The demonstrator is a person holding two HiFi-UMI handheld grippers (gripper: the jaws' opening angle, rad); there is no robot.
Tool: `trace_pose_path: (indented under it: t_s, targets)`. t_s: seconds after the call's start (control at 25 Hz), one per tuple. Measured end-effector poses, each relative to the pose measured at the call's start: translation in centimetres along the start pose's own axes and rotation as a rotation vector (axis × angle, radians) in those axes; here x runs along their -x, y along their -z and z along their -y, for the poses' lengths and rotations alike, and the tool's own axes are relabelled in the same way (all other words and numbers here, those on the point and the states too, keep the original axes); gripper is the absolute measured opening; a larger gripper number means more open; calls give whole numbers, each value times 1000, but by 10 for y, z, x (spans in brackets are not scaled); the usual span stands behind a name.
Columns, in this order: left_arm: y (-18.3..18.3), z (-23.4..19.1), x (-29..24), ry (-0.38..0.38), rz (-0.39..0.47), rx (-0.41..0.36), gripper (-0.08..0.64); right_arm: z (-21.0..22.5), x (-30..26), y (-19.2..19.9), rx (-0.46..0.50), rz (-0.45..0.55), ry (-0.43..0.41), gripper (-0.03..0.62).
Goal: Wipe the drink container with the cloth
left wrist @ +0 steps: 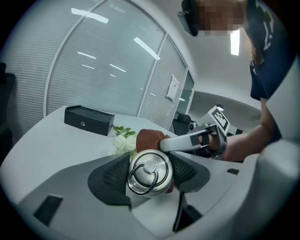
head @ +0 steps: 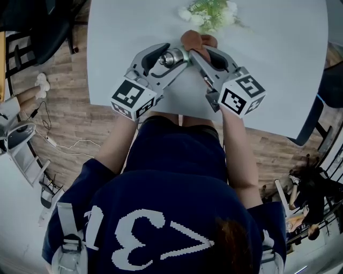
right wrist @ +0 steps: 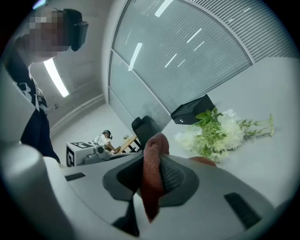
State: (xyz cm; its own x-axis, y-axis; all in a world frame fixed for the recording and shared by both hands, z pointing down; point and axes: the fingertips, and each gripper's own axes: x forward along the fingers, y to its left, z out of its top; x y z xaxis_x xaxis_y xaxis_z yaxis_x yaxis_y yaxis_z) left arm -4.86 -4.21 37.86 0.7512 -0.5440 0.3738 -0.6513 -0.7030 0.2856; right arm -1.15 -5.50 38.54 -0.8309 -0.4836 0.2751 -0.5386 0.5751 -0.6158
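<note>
My left gripper (head: 169,60) is clamped on the steel bottle (left wrist: 150,171), cap toward its camera, over the table (head: 278,69). My right gripper (right wrist: 152,174) pinches the brown cloth (head: 194,39) against the bottle's far end. Both marker cubes overhang the near edge. Flowers (head: 211,13) crowd just beyond the cloth, with bare tabletop to either side. A black box (left wrist: 89,120) shows in both gripper views but not in the head view.
</note>
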Motion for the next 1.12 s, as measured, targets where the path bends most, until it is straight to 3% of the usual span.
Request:
trace_pose_path:
  t_s: [0.16, 0.52, 0.6, 0.72, 0.8, 0.92, 1.0, 1.12]
  targets:
    - [-1, -4, -1, 0, -1, 31, 273, -29, -10, -8, -36, 49, -86, 86]
    - [0, 0, -5, 14, -58, -52, 273, -20, -5, -4, 37, 84, -34, 86]
    - [-1, 0, -6, 33, -76, -103, 273, -19, -5, -4, 39, 82, -35, 86]
    - [-6, 5, -7, 82, -95, -256, 275, -16, -5, -3, 41, 68, -30, 85]
    - [-7, 12, -5, 140, -112, -353, 275, -13, -3, -2, 43, 60, -23, 84]
    - [-2, 20, -4, 235, -160, -438, 273, -5, -1, 0, 47, 47, -3, 84]
    - [0, 21, -3, 251, -179, -448, 273, 6, 2, 6, 38, 46, 33, 85]
    - [-2, 16, -3, 220, -155, -361, 273, 32, 11, 20, 9, 41, 117, 85]
